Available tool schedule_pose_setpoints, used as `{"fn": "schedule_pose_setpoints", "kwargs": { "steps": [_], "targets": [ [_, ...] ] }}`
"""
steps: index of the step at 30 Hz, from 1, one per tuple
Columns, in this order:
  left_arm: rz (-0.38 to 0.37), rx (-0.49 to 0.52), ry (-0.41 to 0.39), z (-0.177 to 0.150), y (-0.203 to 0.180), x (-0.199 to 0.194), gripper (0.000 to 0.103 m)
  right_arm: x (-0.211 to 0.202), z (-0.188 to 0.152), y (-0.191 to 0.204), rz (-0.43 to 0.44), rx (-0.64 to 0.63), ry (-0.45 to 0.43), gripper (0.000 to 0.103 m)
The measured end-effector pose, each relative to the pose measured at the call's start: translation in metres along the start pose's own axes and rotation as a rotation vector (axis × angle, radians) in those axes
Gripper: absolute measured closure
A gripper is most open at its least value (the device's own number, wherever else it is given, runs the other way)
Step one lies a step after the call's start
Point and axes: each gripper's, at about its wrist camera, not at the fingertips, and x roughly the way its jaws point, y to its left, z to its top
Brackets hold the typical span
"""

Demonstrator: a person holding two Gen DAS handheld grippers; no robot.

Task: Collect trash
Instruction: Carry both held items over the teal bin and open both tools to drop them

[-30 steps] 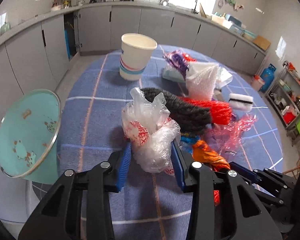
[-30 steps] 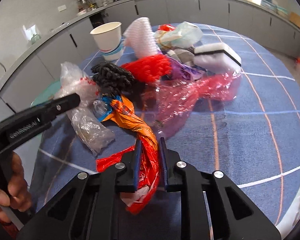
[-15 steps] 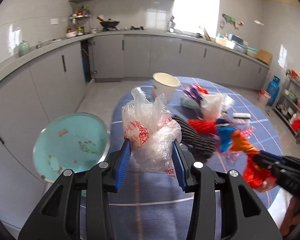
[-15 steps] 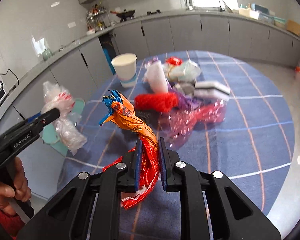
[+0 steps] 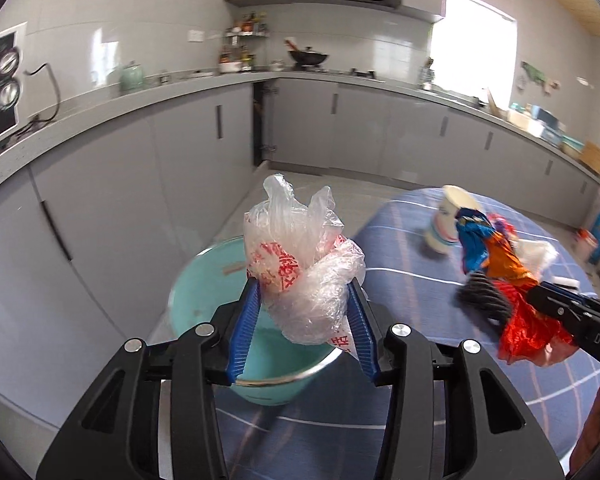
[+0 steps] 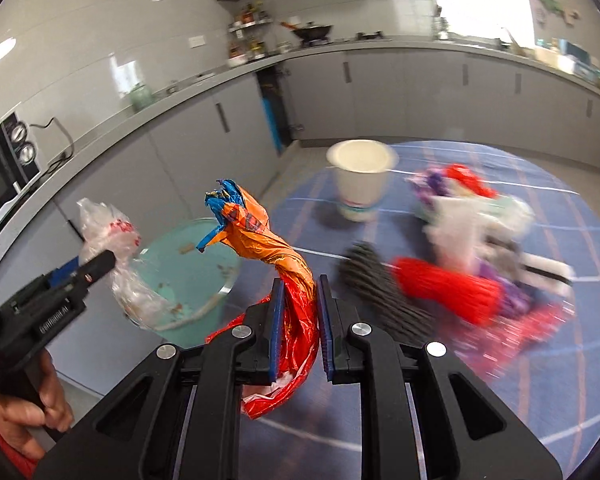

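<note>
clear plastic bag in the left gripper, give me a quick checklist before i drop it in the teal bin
1. Clear plastic bag between the left gripper pads: ok, though the jaws are opening.
2. Bag over the teal bin mouth: ok from the left wrist view; exact centring cannot tell.
3. Bin has room: ok, only small scraps inside.
4. Right gripper shut on the orange and red wrapper: ok.
5. Wrapper over the bin: not ok, it hangs beside it, above the table.
6. Grippers apart: ok.
</note>
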Motion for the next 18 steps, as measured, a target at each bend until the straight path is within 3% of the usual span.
{"fn": "schedule_pose_setpoints", "kwargs": {
  "steps": [8, 18],
  "targets": [
    [0.057, -0.034, 0.062, 0.003, 0.035, 0.037, 0.058, 0.069, 0.024, 0.053, 0.064, -0.052, 0.064, 0.086],
    [0.097, -0.028, 0.155, -0.007, 0.050, 0.076, 0.058, 0.121, 0.031, 0.074, 0.081, -0.054, 0.135, 0.086]
  ]
}}
